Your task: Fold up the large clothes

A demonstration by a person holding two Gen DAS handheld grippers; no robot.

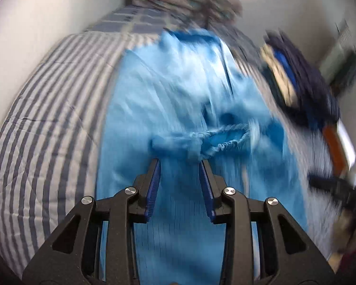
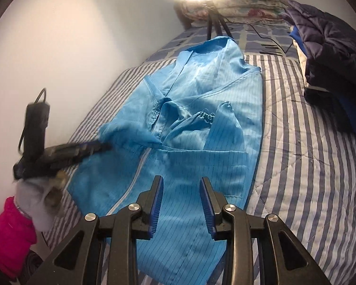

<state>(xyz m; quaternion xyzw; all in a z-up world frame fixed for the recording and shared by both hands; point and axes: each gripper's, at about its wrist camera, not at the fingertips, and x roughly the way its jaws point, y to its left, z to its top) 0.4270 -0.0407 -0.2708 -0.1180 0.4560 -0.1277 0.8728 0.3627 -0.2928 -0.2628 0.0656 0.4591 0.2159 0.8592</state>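
Note:
A light blue coat (image 2: 201, 128) lies lengthwise on the striped bed (image 2: 308, 166), collar at the far end, both sleeves folded in over the chest. An elastic cuff (image 2: 206, 115) sits near the middle. My right gripper (image 2: 181, 180) is open and empty above the coat's lower part. My left gripper (image 1: 179, 163) is open, its fingertips just short of a bunched elastic cuff (image 1: 216, 140) on the coat (image 1: 154, 109). In the right wrist view the left gripper (image 2: 104, 146) reaches in from the left at the coat's left edge; that view is blurred.
A dark navy puffer jacket (image 2: 332, 54) is piled at the bed's right side. A floral pillow (image 2: 244, 2) and a lamp tripod (image 2: 216, 23) with a cable stand at the head end. A white wall (image 2: 83, 47) runs along the left.

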